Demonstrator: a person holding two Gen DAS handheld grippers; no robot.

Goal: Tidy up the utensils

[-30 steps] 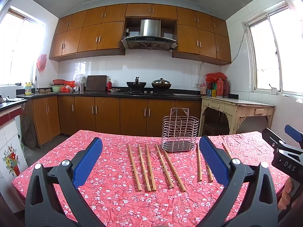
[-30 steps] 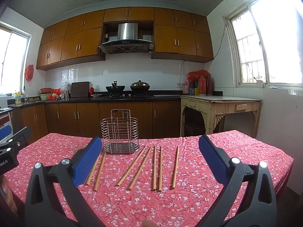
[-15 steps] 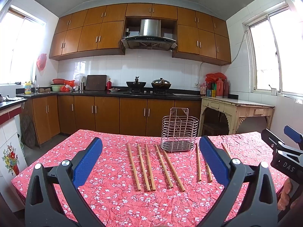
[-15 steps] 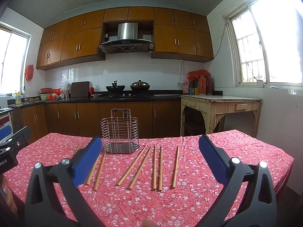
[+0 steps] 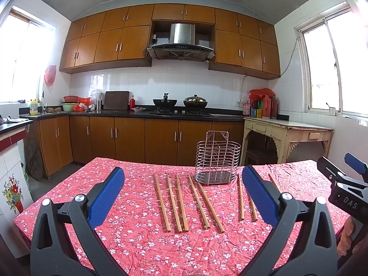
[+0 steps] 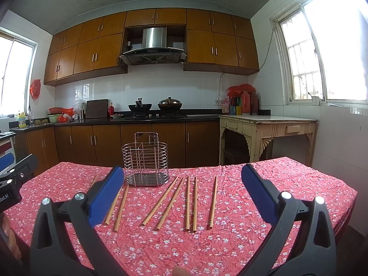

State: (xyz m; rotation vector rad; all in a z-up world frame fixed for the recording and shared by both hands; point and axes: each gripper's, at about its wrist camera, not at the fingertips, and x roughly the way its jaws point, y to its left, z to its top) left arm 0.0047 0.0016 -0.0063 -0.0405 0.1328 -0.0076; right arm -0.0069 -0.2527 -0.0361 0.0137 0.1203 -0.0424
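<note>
One table under a red tablecloth printed with small white flowers [image 5: 142, 241].

One upright oval wire utensil basket [image 5: 217, 158] with a perforated metal base, standing toward the far edge of the table; nothing shows inside it.

Wooden chopsticks, lying flat on the cloth in front of the basket, ends pointing roughly toward the cameras. In the left wrist view: five in a loose row left of the basket [image 5: 181, 203], two right of it [image 5: 240, 201], and one more partly hidden behind the blue pad [image 5: 273, 182]. The right wrist view gives the same split, five on one side of the basket [image 6: 188, 203] and three on the other.

Left gripper [image 5: 182, 197]: blue-padded jaws spread wide, empty, above the near table edge.

Right gripper [image 6: 182, 197]: jaws likewise spread wide, empty, facing the basket.
</note>
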